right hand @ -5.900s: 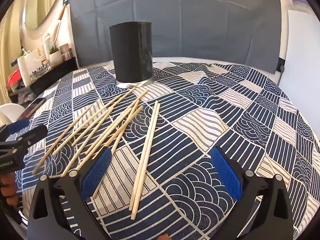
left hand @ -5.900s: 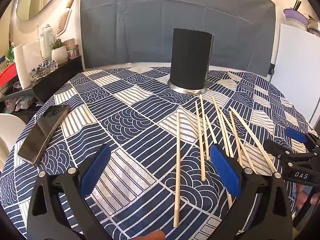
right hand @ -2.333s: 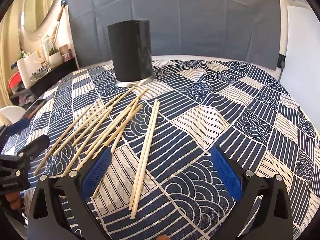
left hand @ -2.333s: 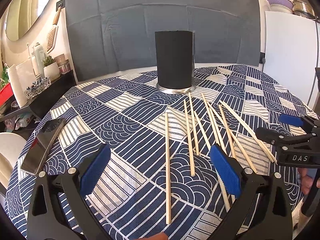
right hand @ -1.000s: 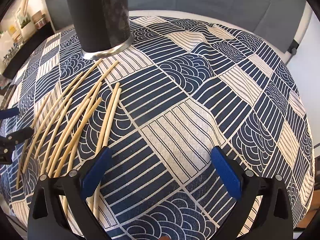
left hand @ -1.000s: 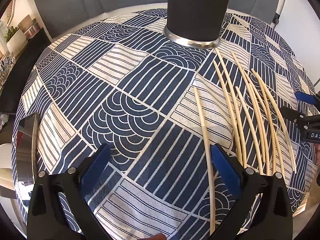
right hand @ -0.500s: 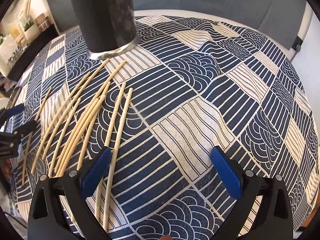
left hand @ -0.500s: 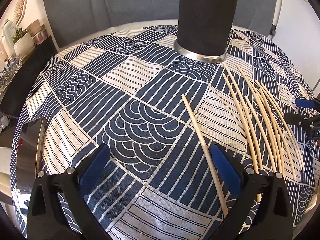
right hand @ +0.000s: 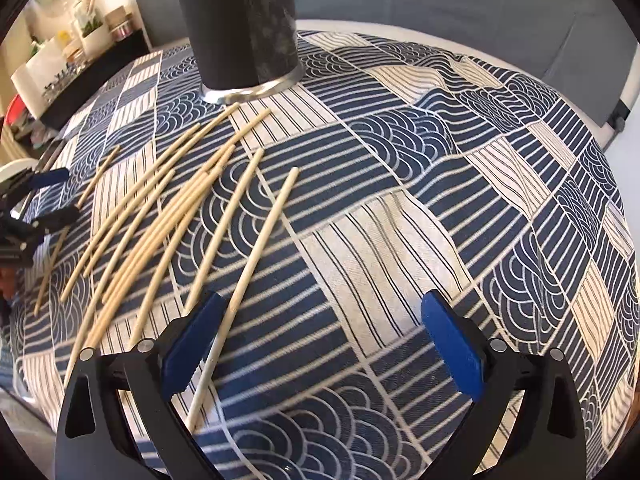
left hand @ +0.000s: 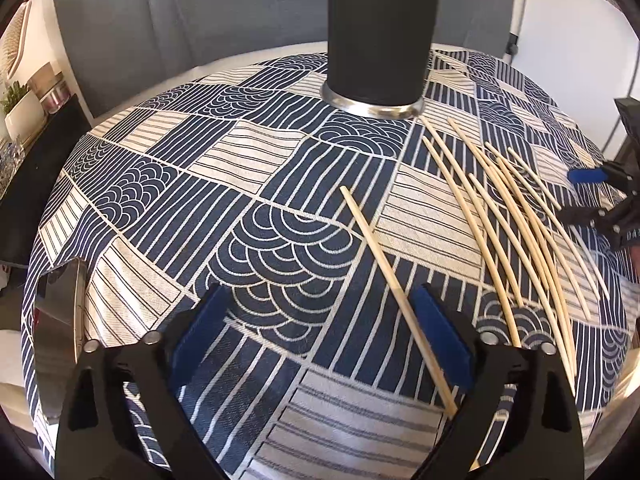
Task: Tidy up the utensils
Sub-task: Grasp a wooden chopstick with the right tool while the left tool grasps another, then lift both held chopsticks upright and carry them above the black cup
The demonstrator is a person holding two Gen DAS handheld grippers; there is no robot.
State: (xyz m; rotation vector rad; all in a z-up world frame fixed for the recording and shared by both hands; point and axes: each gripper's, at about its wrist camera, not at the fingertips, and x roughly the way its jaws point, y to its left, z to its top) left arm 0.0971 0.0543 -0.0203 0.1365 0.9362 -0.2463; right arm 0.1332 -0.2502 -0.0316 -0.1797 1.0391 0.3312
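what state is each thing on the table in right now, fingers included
tall black cylindrical holder with a silver base: upright on the tablecloth, inside hidden.
scattered pale wooden chopsticks: lying flat, loose, none in the holder.
lone wooden chopstick: flat, its near end beside one of the left gripper's blue fingers.
left gripper: open, jaws just closing in, holding nothing.
right gripper: open, jaws just closing in, a chopstick beside one finger.

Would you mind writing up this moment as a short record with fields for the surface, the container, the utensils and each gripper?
surface: round table under a navy-and-cream patterned cloth
container: black cylindrical holder, upright, metal base ring
utensils: wooden chopsticks loose on the cloth, none seen in the holder
left gripper: open, jaws just been closing, lone chopstick between them by the right pad
right gripper: open, jaws just been closing, outermost chopstick by its left pad
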